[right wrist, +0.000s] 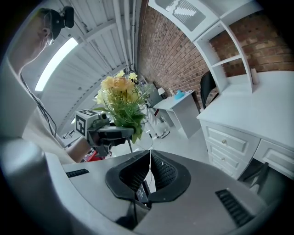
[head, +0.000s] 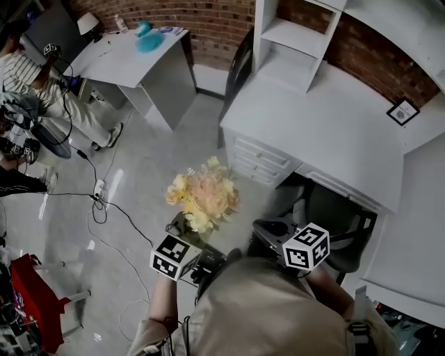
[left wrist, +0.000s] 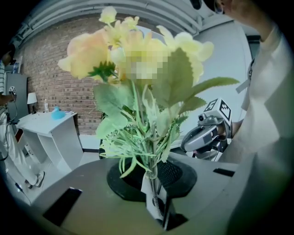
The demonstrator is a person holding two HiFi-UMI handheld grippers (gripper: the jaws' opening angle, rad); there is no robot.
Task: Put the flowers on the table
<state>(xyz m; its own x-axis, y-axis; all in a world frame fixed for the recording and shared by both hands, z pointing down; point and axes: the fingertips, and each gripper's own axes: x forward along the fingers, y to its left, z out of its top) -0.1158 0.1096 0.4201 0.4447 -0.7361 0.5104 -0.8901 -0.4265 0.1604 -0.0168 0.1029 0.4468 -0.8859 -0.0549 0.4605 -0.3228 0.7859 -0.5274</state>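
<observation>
The flowers (head: 203, 195) looked like soft cloth, with matt plastic leaves (not real ones, by the look). The wall (head: 222, 21) at the top of the frame was rough red brick. The desk (head: 334, 125) was smooth and painted white. The floor (head: 139, 174) was shiny grey. The left gripper (left wrist: 155, 197) had a dull grey plastic shell.

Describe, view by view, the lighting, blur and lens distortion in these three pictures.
Head view: even light, flowers pale and slightly soft. Left gripper view: fisheye with dark corners, blooms close, washed out, partly mosaicked; brick wall bows. Right gripper view: black rim, bright glare from the ceiling light.
</observation>
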